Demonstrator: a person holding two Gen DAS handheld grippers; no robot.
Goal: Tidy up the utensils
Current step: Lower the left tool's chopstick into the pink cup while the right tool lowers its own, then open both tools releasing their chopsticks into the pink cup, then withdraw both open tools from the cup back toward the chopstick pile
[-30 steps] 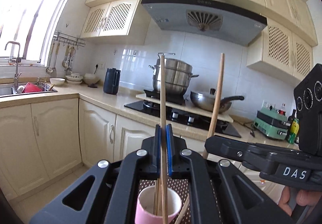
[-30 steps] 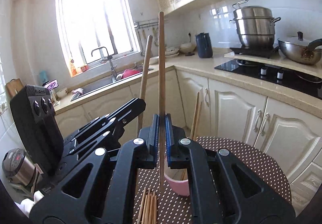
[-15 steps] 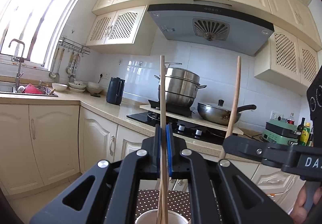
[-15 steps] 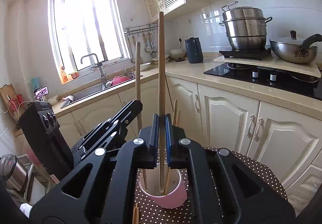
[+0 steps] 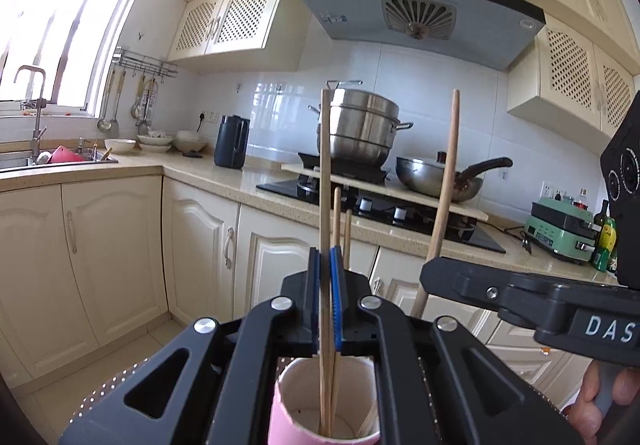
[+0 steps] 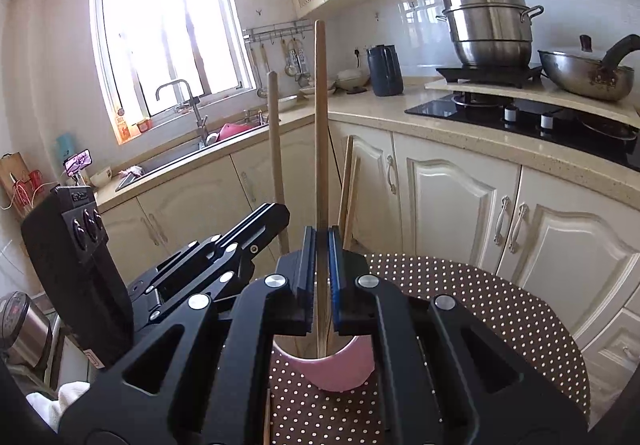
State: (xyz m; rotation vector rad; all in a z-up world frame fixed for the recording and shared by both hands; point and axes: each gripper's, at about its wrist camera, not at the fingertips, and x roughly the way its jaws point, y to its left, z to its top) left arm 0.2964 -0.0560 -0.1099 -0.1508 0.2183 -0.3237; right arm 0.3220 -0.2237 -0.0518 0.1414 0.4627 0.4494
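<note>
Two grippers: each pinches one wooden chopstick upright over the same pink cup.
Left fingers: the left gripper [image 5: 325,297] is closed on the left chopstick [image 5: 325,181], blue pads pressed on both sides; the stick's lower end reaches down inside the pink cup [image 5: 326,403].
Right fingers: the right gripper [image 6: 321,277] is clamped on the right chopstick [image 6: 321,125], which stands vertical, its lower end dipping into the cup's mouth.
Cross views: in the left wrist view the right gripper sits at the right with its stick leaning slightly; in the right wrist view the left gripper sits at the left with its stick upright.
Cup contents: two more chopsticks [image 5: 337,217] stand in the cup just beyond the left fingers, leaning toward the far side.
Cup place: it stands on the dotted surface [image 6: 480,305], brown with white spots, directly under both grippers.
Near edge: chopstick ends [image 6: 266,421] lie on the surface to the left of the cup.
Far right: a steel steamer pot [image 6: 490,25] and a wok [image 6: 588,73] sit on the stove.
Far left: a sink [image 6: 192,153] sits under the window.
</note>
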